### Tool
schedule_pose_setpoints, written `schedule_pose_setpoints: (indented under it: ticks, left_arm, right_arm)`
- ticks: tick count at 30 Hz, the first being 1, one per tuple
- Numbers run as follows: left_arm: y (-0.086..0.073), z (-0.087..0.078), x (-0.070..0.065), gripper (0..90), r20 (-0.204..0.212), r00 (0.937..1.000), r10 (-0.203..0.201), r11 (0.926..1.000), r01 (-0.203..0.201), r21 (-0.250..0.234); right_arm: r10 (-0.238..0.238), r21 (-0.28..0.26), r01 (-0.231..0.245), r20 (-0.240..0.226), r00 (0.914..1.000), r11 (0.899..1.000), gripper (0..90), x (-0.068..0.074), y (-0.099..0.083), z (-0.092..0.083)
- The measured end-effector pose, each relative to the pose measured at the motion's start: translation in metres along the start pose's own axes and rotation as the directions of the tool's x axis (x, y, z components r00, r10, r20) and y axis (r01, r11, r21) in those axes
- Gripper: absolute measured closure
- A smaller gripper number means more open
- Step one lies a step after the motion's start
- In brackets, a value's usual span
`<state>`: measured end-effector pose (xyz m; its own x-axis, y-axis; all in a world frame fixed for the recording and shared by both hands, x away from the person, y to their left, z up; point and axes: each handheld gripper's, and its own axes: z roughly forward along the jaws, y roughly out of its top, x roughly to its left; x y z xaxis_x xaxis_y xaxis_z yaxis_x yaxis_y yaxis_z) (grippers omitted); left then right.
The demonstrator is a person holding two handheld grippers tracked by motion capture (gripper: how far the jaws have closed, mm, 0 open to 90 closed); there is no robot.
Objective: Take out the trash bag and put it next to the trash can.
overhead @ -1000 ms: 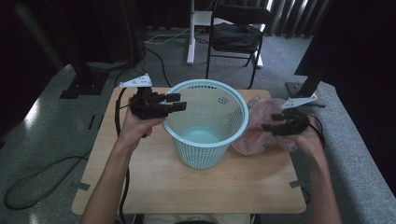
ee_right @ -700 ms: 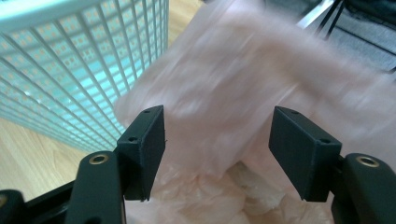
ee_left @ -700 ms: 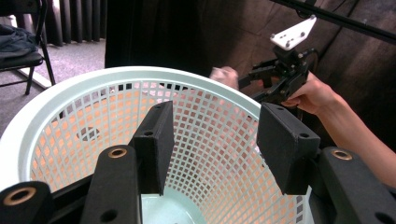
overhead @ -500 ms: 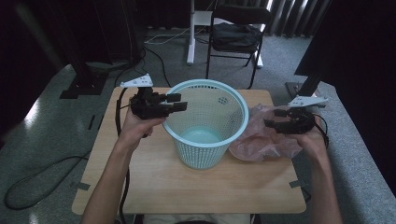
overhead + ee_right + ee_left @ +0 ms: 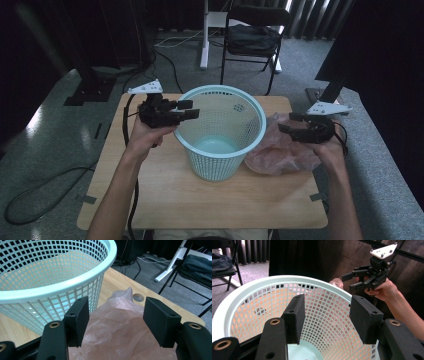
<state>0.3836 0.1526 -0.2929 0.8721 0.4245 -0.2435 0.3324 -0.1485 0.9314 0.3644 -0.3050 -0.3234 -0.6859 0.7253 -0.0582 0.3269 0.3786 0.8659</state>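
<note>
Overhead first: we see a wooden table (image 5: 165, 200) with a pale blue-green mesh basket (image 5: 220, 131) standing upright near its middle, and a crumpled pink plastic bag (image 5: 280, 150) lying just beside the basket on the side of the person's right hand. The left gripper (image 5: 186, 109) hovers at the basket's rim, its jaws pointing toward the basket and parted with nothing between them, gripped by the left hand (image 5: 145, 136). The right gripper (image 5: 289, 123) hangs over the bag, jaws spread and empty, held by the right hand (image 5: 325, 147). A black folding chair (image 5: 252, 35) stands on the grey floor beyond the table. From the left gripper view we look down into the basket (image 5: 257, 305), whose open-grid wall glows orange and whose solid bottom shows pale below; the left gripper (image 5: 324, 315) has its two black jaws wide apart above the basket's mouth, gripping nothing. Across the rim we see the right gripper (image 5: 352, 281) with its jaws apart, in the right hand (image 5: 384, 290). From the right gripper view, the right gripper (image 5: 116, 320) is wide open, and the pink bag (image 5: 117, 327) lies below and between its jaws; whether the pads touch the plastic we cannot tell. The basket (image 5: 50, 280) stands just beside the bag, and the chair (image 5: 195, 265) stands farther off.
</note>
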Motion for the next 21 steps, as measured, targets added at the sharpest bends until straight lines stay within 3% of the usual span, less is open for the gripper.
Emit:
schedule_pose_setpoints:
  ticks: [16, 21]
  left_arm:
    - [-0.007, -0.002, 0.005, 46.2, 0.003, 0.9998, -0.022, 0.9997, 0.022, -0.01]
    - [-0.008, -0.003, 0.005, 46.2, 0.001, 0.9997, -0.023, 0.9997, 0.023, -0.012]
  right_arm:
    - [0.006, -0.107, -0.003, 0.023, 0.9997, 0.994, 37.1, 0.012, 0.004, -0.014]
    - [0.009, -0.111, -0.005, 0.03, 0.9995, 0.994, 37.0, 0.013, 0.003, -0.019]
